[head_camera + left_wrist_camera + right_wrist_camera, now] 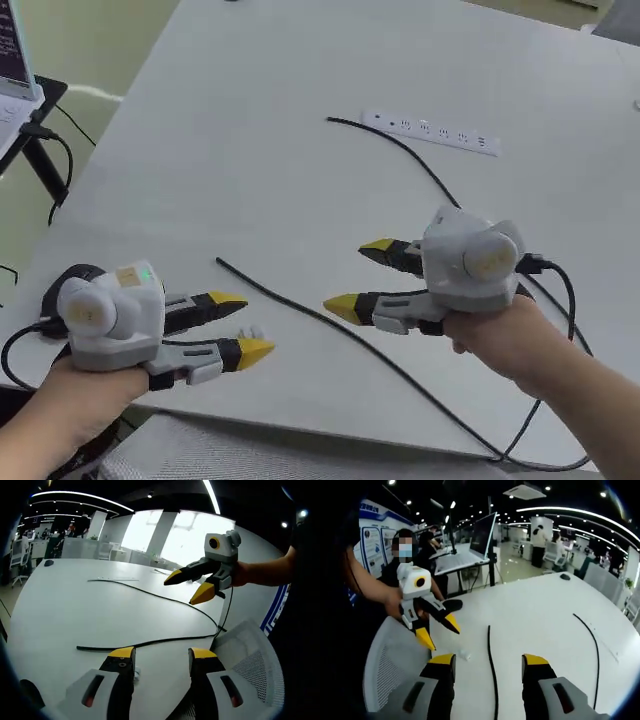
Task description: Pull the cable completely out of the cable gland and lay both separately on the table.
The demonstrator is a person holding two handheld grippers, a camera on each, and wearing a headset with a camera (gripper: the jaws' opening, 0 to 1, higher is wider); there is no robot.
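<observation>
Head view, lower left: left gripper (247, 325) in a hand, jaws spread wide, nothing clamped. Small whitish cable gland (250, 331) lying on the grey table (250, 150), seen in the gap between the two yellow tips, touching neither as far as can be told.

Right of centre: right gripper (358, 275) in the other hand, jaws likewise wide apart and empty, tips pointing toward the left gripper.

Black cable (280, 295) flat on the table. One free end just beyond the left gripper's tips, the rest passing under the right gripper's lower jaw and on toward the near table edge. Cable and gland near each other but apart.

Farther back: second black cable (400, 150) curving past a white power strip (430, 130).

Left gripper view: own jaws rising open from the bottom. Gland (135, 672) low, just beside the inner face of the left-hand jaw. Black cable (150, 642) lying crosswise ahead of both tips. Right gripper (180, 592) above the table beyond, open.

Right gripper view: own jaws open. Black cable (490, 655) running lengthwise up the gap between them, ending ahead of the tips. Gland (465, 655) between that cable and the left-hand tip. Left gripper (443, 639) just past it, open.
</observation>
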